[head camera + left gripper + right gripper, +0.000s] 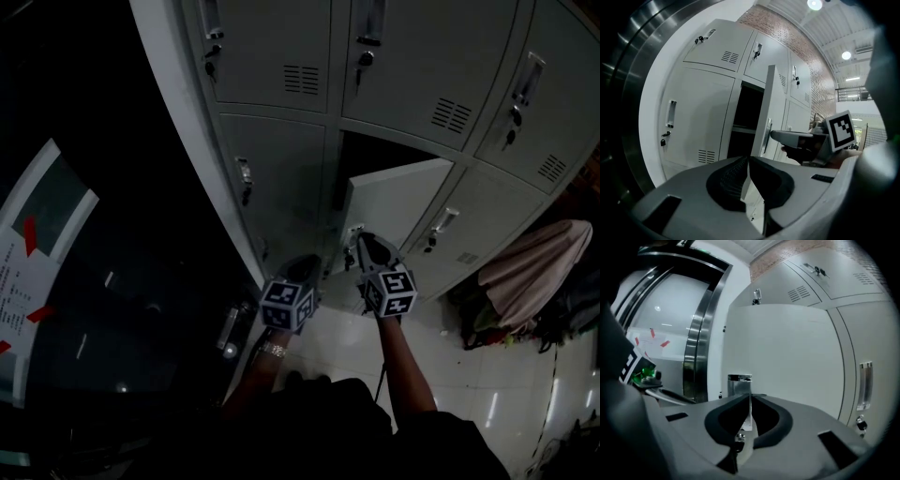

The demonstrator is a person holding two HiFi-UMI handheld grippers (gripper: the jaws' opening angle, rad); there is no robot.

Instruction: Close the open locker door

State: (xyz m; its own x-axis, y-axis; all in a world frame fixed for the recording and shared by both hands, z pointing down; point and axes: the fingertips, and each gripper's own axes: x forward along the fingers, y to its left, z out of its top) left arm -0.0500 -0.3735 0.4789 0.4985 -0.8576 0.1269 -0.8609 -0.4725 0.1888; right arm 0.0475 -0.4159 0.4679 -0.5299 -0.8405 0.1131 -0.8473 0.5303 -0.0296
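Note:
The grey locker door (398, 202) stands ajar from the dark compartment (375, 155) in the middle row. My right gripper (361, 246) is at the door's free edge, shut on the thin metal door handle (739, 386), which sits pinched between its pads. In the left gripper view the door (772, 103) is seen edge-on, with the right gripper (780, 136) at its handle. My left gripper (305, 267) hangs a little to the left of the door, below the closed neighbouring locker. Its jaws (749, 161) meet, shut, with nothing between them.
Closed lockers (272, 56) surround the open one on all sides. A steel-framed glass wall (178, 141) with a taped notice (28, 272) runs along the left. Pink cloth and bags (534, 267) lie on the tiled floor at the right.

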